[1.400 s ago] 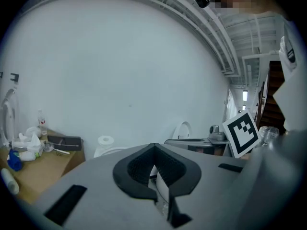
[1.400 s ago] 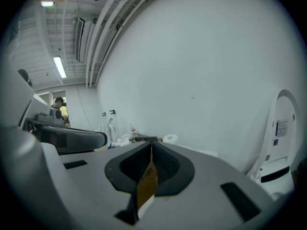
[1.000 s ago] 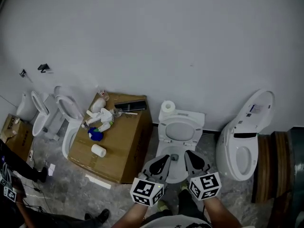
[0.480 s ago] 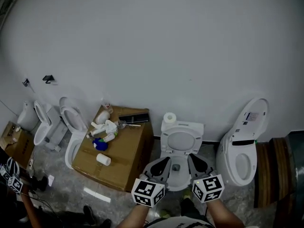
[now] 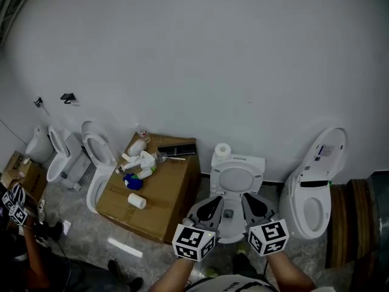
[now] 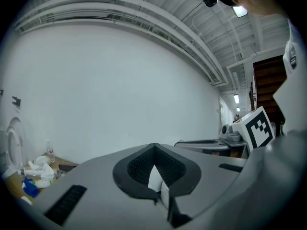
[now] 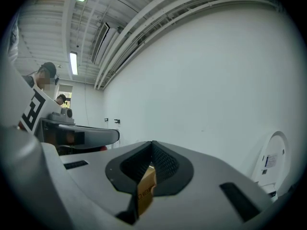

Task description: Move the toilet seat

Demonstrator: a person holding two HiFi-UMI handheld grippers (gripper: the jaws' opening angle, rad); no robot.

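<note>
The white toilet (image 5: 236,190) stands against the wall in the middle of the head view. Its seat ring (image 5: 237,179) looks as if it lies over the bowl, and a paper roll (image 5: 223,150) sits on the tank. My left gripper (image 5: 215,202) and right gripper (image 5: 245,199) hover side by side above the bowl's front, touching nothing. In the left gripper view the left gripper (image 6: 153,148) points up at the bare wall, jaws together. The right gripper (image 7: 152,144) in its own view is likewise shut and empty.
A cardboard box (image 5: 159,190) with bottles and a roll stands left of the toilet. Two more toilets (image 5: 94,160) are further left. A toilet with its lid raised (image 5: 313,187) stands at the right, beside wooden boards (image 5: 357,218). A person (image 5: 27,251) crouches at bottom left.
The head view has drawn back and shifted, so the toilet and box sit lower and smaller. Both grippers keep their place over the bowl's front, still shut.
</note>
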